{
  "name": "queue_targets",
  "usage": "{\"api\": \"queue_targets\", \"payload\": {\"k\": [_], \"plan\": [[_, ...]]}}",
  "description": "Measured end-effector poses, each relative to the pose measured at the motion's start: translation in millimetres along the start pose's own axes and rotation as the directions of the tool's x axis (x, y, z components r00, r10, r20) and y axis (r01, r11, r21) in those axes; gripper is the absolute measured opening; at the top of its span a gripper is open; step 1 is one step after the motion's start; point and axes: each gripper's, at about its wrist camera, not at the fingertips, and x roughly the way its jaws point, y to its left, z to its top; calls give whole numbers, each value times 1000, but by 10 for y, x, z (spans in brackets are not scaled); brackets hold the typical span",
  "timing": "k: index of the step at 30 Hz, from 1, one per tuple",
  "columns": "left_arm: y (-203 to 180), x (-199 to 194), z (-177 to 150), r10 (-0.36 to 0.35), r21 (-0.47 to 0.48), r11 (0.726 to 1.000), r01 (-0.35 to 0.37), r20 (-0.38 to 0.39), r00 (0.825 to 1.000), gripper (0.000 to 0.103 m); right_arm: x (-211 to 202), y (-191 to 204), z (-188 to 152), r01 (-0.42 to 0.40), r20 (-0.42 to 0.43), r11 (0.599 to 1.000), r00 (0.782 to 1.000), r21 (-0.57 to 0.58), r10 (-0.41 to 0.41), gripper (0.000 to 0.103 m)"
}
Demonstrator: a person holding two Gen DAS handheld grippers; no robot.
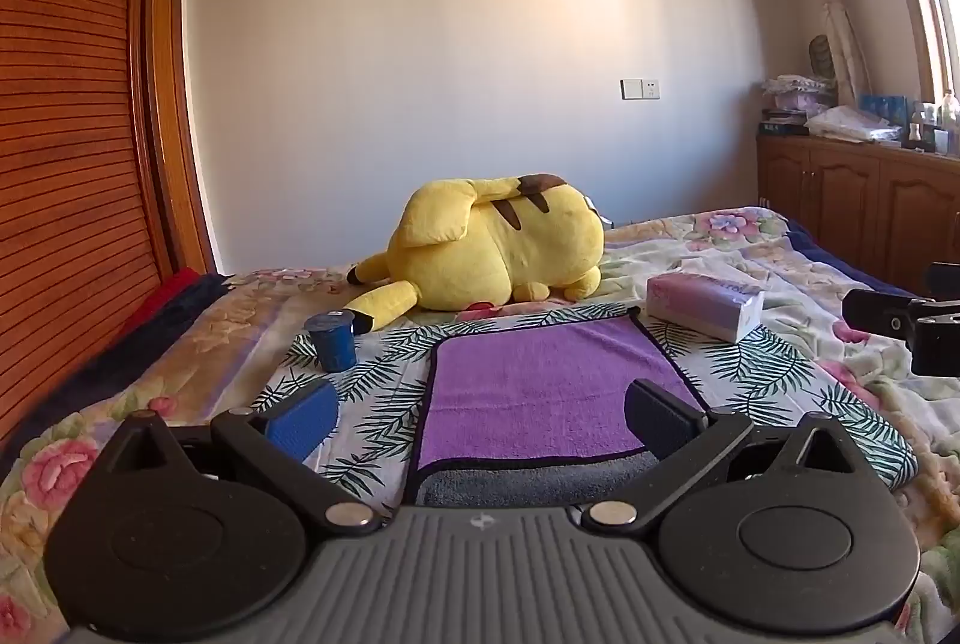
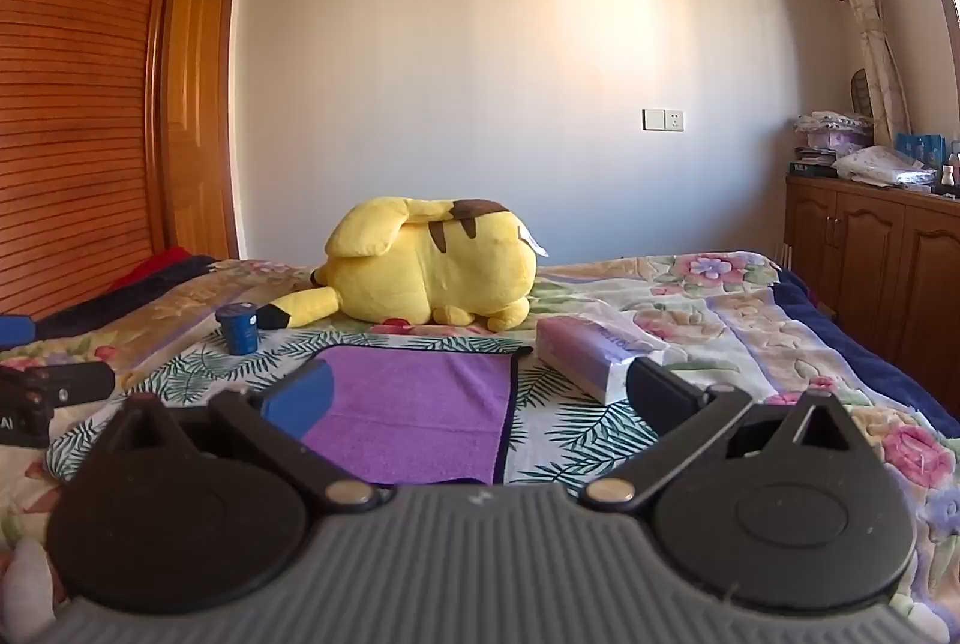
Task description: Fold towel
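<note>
A purple towel [image 1: 540, 392] with a dark hem lies flat on a leaf-patterned cloth [image 1: 384, 404] on the bed. Its near edge is turned up and shows a grey underside [image 1: 516, 485]. My left gripper [image 1: 480, 419] is open and empty, just in front of the towel's near edge, its fingers straddling it. In the right wrist view the towel [image 2: 420, 404] lies ahead and left. My right gripper [image 2: 477, 395] is open and empty above the towel's right edge. Each gripper shows at the other view's side edge.
A yellow plush toy [image 1: 498, 248] lies behind the towel. A blue cup [image 1: 331, 341] stands at the far left of the cloth. A tissue pack [image 1: 705, 305] lies at the far right. A wooden wardrobe [image 1: 66, 164] is left, cabinets [image 1: 858, 218] right.
</note>
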Motion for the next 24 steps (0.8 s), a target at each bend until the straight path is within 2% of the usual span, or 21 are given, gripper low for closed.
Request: {"api": "queue_targets", "payload": {"k": [24], "plan": [[54, 24, 6, 10, -8, 1000, -10, 2, 1000, 103, -10, 17, 13, 0, 2, 1000, 1000, 4, 0, 103]]}}
